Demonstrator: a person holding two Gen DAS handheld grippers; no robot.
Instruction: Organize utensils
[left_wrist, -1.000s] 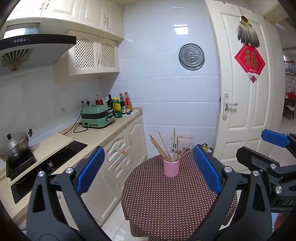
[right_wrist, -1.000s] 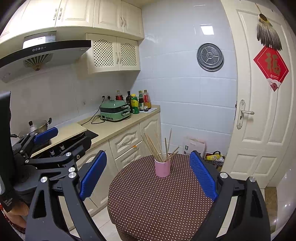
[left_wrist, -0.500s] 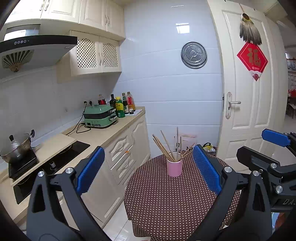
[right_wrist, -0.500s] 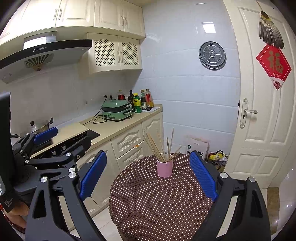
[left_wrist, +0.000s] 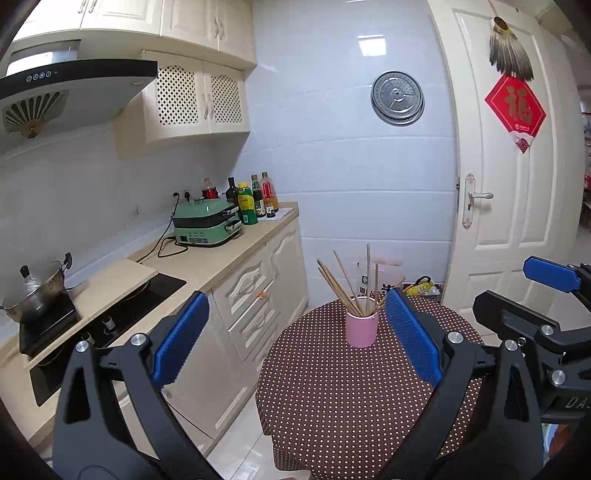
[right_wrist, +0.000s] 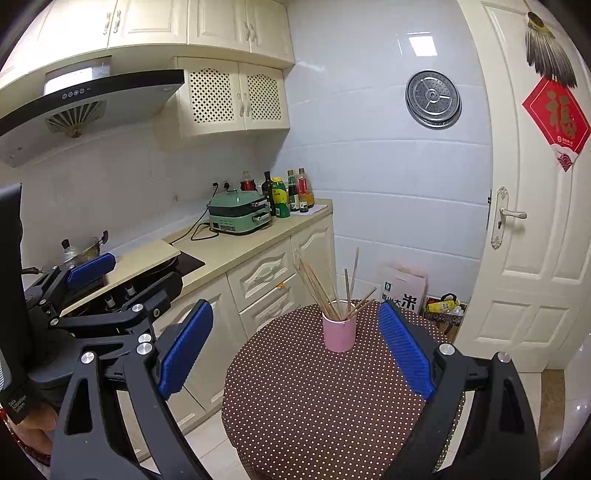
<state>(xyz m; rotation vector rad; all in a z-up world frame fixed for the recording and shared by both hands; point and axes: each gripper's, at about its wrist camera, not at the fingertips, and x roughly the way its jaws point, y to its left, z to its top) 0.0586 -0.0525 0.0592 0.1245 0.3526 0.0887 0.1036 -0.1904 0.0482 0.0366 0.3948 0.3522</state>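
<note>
A pink cup (left_wrist: 362, 328) (right_wrist: 339, 331) stands upright on a round table with a brown dotted cloth (left_wrist: 354, 391) (right_wrist: 314, 402). Several wooden chopsticks (left_wrist: 341, 286) (right_wrist: 321, 288) lean out of it in different directions. My left gripper (left_wrist: 295, 339) is open and empty, held well short of the cup, which shows just inside its right finger. My right gripper (right_wrist: 295, 347) is also open and empty, with the cup between its blue pads (right_wrist: 404, 354) but farther away. Each gripper shows at the edge of the other's view.
A kitchen counter (left_wrist: 207, 262) with a cooktop (left_wrist: 103, 317), a pot (left_wrist: 35, 291), a green appliance (left_wrist: 205, 227) and bottles (left_wrist: 255, 197) runs along the left. A white door (left_wrist: 513, 206) stands at the right. Bags (right_wrist: 404, 291) sit on the floor behind the table.
Both grippers have drifted a little to the left and back, so the cup and table sit slightly farther right in both views. Both stay open.
</note>
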